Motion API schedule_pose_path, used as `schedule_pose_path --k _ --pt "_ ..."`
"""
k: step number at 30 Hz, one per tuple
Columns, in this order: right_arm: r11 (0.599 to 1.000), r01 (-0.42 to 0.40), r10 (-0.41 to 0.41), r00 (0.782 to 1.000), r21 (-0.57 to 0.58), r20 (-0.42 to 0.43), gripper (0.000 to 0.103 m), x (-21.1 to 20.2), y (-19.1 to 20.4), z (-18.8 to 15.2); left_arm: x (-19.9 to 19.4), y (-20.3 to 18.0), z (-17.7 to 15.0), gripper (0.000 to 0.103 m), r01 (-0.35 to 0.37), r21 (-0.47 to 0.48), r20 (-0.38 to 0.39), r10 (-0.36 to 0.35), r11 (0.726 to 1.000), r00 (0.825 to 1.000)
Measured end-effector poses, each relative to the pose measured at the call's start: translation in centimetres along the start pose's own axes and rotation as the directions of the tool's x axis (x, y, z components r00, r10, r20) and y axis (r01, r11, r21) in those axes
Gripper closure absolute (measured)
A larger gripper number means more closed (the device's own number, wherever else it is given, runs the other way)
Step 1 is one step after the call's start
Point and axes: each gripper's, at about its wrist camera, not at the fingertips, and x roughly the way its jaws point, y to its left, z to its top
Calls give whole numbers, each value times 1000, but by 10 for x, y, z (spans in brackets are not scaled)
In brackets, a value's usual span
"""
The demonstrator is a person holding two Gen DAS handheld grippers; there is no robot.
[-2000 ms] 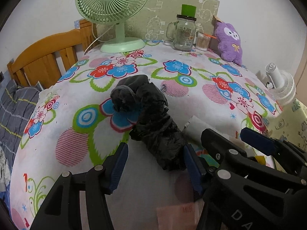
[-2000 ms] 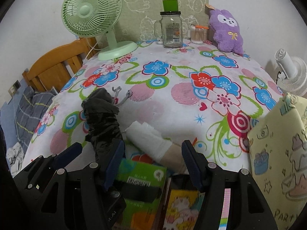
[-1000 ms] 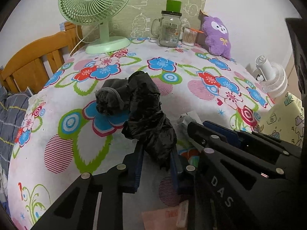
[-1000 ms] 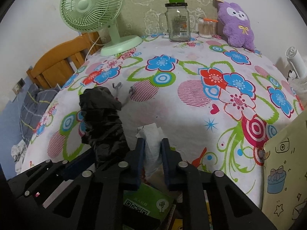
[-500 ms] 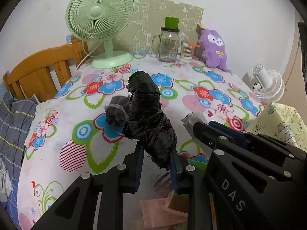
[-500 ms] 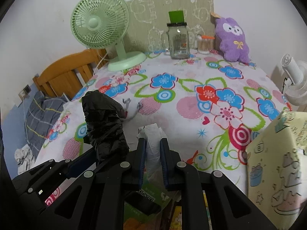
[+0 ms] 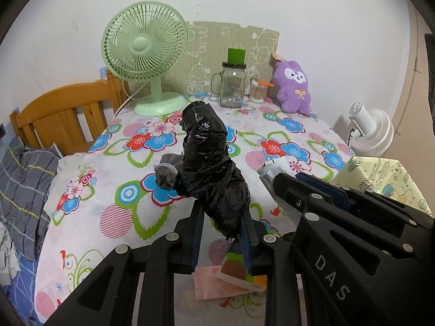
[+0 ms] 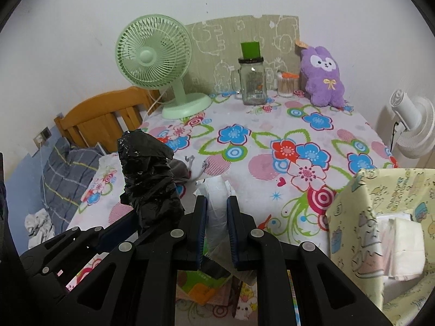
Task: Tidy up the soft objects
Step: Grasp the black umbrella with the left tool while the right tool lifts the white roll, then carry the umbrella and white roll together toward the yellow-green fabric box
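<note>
A crumpled black plastic bundle (image 7: 209, 163) stands up above the flowered tablecloth (image 7: 285, 146), with my left gripper (image 7: 221, 217) shut on its lower end. The same black bundle (image 8: 149, 179) shows at the left of the right wrist view. My right gripper (image 8: 216, 203) is shut on a white folded soft pack (image 8: 216, 190), lifted off the cloth. A grey rolled sock (image 7: 167, 168) lies on the tablecloth behind the black bundle. At the right stands a yellow cartoon-print box (image 8: 380, 217) with white packs (image 8: 402, 244) inside.
At the back stand a green desk fan (image 7: 144, 62), a glass jar mug (image 7: 231, 87), a cotton-swab cup (image 7: 257, 89) and a purple plush (image 7: 292, 89). A white fan (image 7: 372, 133) sits off the right edge. Packets and cards (image 7: 231, 279) lie below the grippers. A wooden bed frame (image 7: 62, 116) is on the left.
Both grippers have risen and drawn back from the table, carrying the black bundle and the white pack up off the cloth. The grey sock stayed on the cloth.
</note>
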Motion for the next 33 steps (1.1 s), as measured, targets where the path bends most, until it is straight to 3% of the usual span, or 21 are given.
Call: schedule_pose_path --k 33 --pt "1000 -8 9 989 -4 147 85 -117 -14 -8 -92 -51 -2 79 6 43 143 -12 999 990"
